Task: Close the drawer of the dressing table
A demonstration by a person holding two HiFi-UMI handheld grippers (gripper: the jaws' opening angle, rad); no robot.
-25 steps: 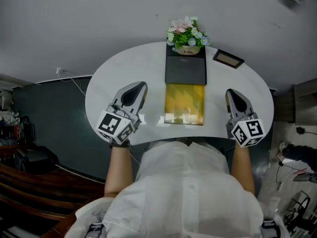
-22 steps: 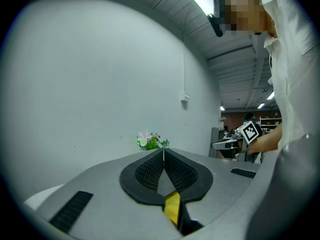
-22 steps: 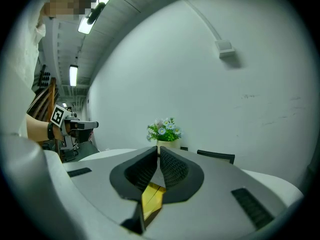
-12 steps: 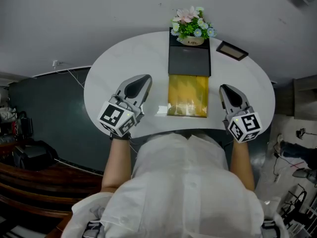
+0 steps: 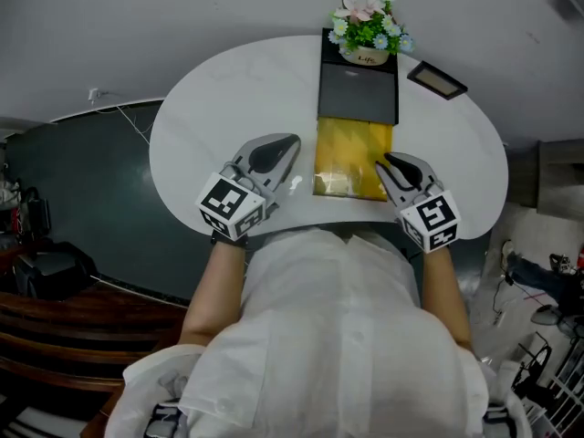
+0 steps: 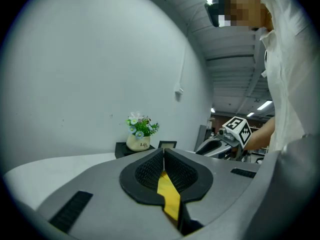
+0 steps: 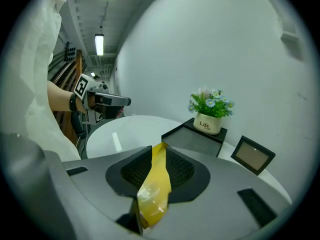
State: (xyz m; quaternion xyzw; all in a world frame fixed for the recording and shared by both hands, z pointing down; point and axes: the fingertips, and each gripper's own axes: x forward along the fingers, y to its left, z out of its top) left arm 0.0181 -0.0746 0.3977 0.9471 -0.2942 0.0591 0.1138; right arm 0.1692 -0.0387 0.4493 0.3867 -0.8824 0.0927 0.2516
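Observation:
On the white dressing table (image 5: 210,117) stands a black box (image 5: 358,94) whose yellow see-through drawer (image 5: 351,158) is pulled out toward me. My left gripper (image 5: 292,142) is shut and hovers just left of the drawer's front; its jaws (image 6: 163,150) meet at the tip. My right gripper (image 5: 380,162) sits at the drawer's front right corner. Its jaws have just been opening and stand slightly apart (image 7: 158,146). The yellow drawer shows through the gap, but the pads are not pressing on it.
A pot of flowers (image 5: 370,26) stands on the back of the black box. A small picture frame (image 5: 437,80) lies to its right. The wall runs right behind the table. My body is against the table's front edge.
Both grippers have come inward and lower toward the drawer. The right one moved further, leftward to the drawer's front right corner, and its jaws have parted a little.

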